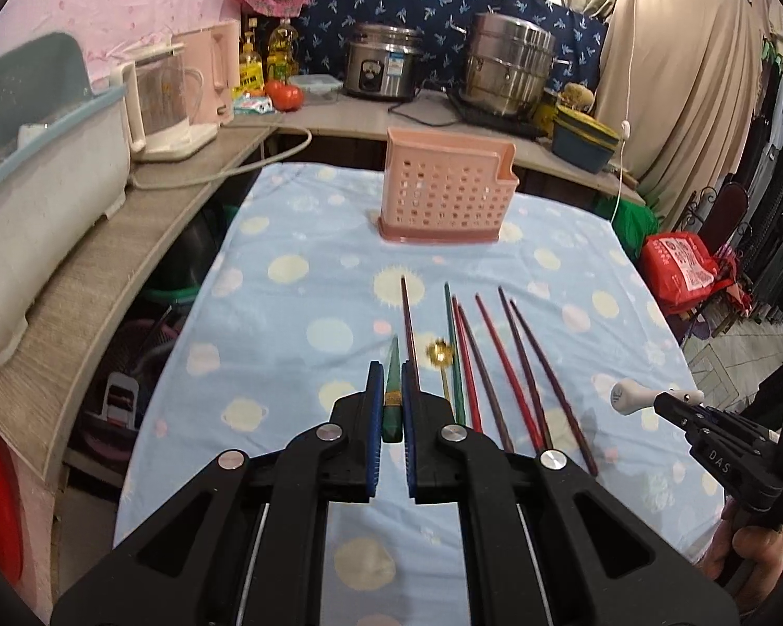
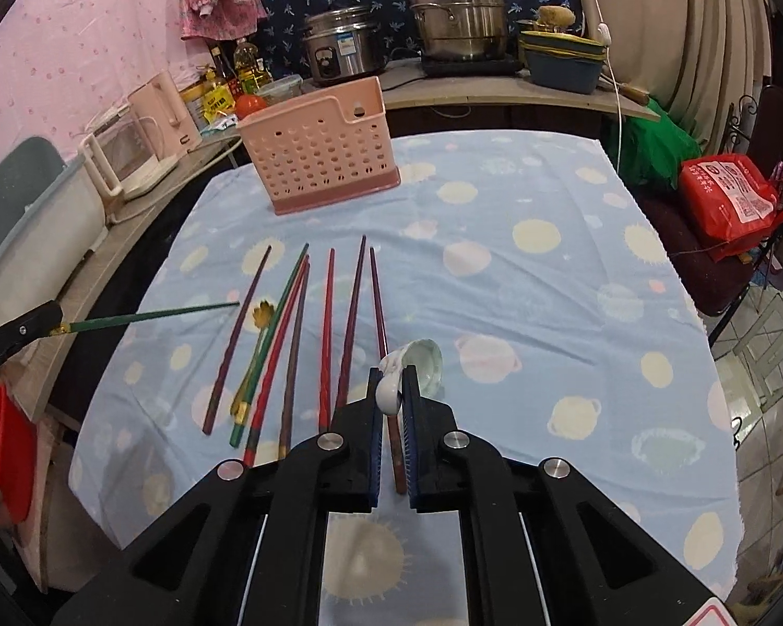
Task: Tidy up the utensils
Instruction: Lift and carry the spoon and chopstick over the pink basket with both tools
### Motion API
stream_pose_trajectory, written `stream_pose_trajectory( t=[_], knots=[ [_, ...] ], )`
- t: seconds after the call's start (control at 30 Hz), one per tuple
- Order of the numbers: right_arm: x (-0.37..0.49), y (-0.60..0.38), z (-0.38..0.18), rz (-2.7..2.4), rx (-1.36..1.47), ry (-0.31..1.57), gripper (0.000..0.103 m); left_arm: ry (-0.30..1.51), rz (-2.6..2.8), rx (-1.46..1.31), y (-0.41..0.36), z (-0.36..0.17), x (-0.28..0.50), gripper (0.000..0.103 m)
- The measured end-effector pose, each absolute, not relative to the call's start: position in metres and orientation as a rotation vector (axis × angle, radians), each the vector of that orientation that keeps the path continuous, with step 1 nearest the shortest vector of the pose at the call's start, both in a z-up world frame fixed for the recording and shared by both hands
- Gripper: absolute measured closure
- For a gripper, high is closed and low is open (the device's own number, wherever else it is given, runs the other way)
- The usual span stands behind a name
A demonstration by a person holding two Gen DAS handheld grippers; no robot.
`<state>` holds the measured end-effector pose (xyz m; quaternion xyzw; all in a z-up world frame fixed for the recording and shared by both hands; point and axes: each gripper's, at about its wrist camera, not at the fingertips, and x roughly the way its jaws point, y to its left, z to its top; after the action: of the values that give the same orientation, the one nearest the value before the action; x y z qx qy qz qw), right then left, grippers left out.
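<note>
Chopsticks (image 2: 329, 334) lie loose on the blue cloth (image 2: 548, 287); left gripper (image 1: 390, 391) pinches a green chopstick (image 1: 391, 381), right gripper (image 2: 394, 396) clamps a white spoon (image 2: 407, 370); pink basket (image 2: 318, 151) stands beyond

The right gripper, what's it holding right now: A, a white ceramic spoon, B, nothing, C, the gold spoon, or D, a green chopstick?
A: the right gripper is shut on the handle of the white ceramic spoon, while the left gripper has the green chopstick.
</note>
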<state>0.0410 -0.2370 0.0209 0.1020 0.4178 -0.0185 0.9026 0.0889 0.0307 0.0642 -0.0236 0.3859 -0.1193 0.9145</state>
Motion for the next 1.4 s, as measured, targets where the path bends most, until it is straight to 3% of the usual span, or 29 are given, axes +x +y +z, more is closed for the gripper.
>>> stream_pose_trajectory(
  t=[0.63,1.13,1.4],
  knots=[
    [0.153,-0.247,0.079,0.041,0.214,0.78,0.096,0.633,-0.239,0.001,0.009,0.15,0.194,0.097],
    [0.273,-0.258,0.111,0.121,0.253,0.789,0.096,0.382,-0.229,0.004,-0.025,0.276,0.294,0.097],
    [0.343,-0.249,0.096,0.132,0.271,0.846,0.096,0.381,-0.225,-0.011,-0.045,0.279,0.348,0.097]
  ],
)
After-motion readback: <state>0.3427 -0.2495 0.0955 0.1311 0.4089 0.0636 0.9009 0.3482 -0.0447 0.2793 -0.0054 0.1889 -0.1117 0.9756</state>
